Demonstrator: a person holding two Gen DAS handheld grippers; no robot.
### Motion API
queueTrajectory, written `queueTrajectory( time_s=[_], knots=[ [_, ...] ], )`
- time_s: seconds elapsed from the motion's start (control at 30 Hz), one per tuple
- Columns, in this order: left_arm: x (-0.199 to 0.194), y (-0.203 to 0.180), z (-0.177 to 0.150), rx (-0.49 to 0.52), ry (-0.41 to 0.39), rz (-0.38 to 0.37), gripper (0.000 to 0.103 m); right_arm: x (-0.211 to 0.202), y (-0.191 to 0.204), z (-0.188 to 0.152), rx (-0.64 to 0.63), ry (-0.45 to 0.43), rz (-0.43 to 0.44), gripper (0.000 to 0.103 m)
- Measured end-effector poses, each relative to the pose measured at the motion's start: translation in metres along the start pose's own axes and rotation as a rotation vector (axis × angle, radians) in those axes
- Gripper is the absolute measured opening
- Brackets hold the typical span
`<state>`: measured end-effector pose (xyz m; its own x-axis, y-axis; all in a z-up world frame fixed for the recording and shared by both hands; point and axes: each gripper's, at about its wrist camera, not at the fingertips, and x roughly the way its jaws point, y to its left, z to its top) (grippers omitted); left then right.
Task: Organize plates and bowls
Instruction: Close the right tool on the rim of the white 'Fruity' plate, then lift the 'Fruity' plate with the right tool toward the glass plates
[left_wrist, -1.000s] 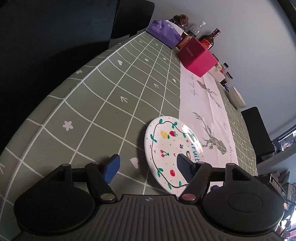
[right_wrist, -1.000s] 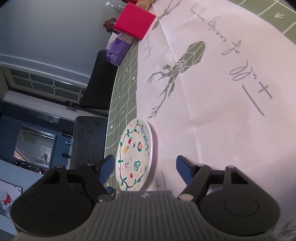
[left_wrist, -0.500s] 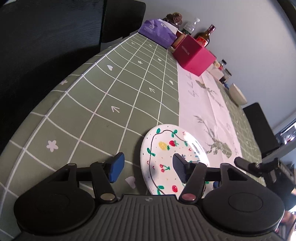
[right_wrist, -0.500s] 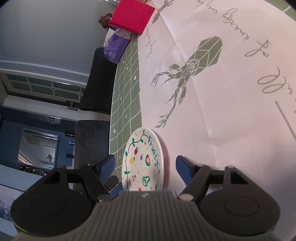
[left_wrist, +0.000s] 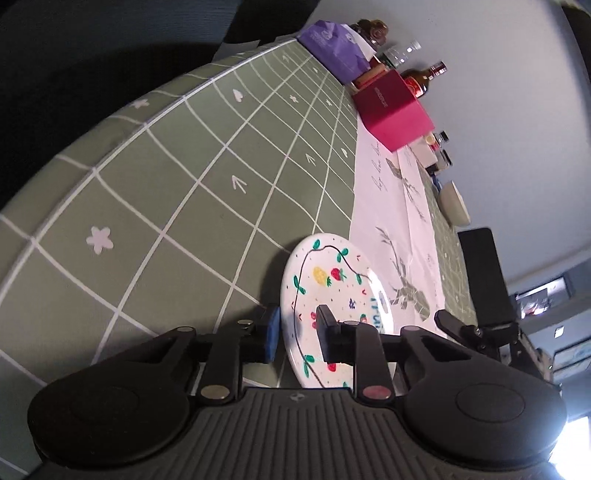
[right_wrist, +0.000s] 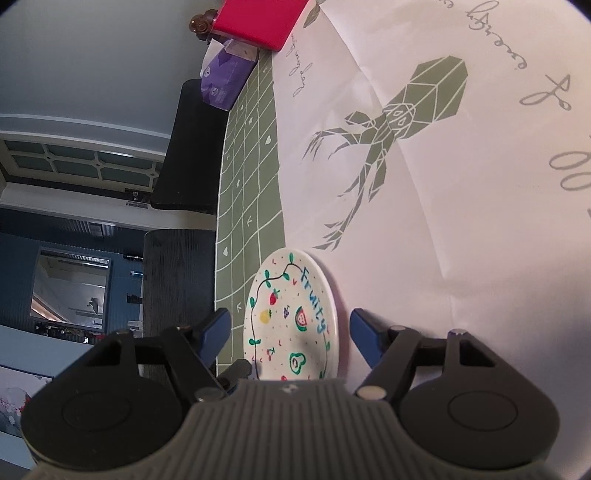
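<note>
Left gripper (left_wrist: 295, 334) closing astride the near rim of the fruit-painted plate (left_wrist: 332, 310), one pad under, one over, for an edge pinch; plate straddles the white runner's (right_wrist: 424, 184) edge on the table (left_wrist: 166, 192); right gripper (right_wrist: 290, 336) wide, empty, just beside.

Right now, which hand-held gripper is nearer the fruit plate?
Left. The left hand-held gripper is closing astride the fruit plate rim. The right hand-held gripper stands open, the plate between its fingers, untouched.
</note>
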<state>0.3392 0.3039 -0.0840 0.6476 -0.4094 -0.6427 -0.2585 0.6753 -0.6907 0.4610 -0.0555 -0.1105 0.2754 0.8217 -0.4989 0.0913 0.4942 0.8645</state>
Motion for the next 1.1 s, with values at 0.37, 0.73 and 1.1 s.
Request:
queueTrajectory(
  time_s=[0.37, 0.73, 1.1],
  knots=[
    [0.002, 0.024, 0.001, -0.092, -0.009, -0.077, 0.014, 0.004, -0.046, 0.004, 0.182, 0.045, 0.088, 0.0],
    [-0.006, -0.004, -0.006, 0.049, -0.032, 0.011, 0.008, 0.002, -0.03, -0.004, 0.064, 0.012, 0.004, 0.001],
    [-0.026, -0.034, -0.025, 0.128, -0.038, 0.043, 0.008, -0.013, -0.033, -0.02, 0.129, -0.005, -0.018, 0.003]
  ],
)
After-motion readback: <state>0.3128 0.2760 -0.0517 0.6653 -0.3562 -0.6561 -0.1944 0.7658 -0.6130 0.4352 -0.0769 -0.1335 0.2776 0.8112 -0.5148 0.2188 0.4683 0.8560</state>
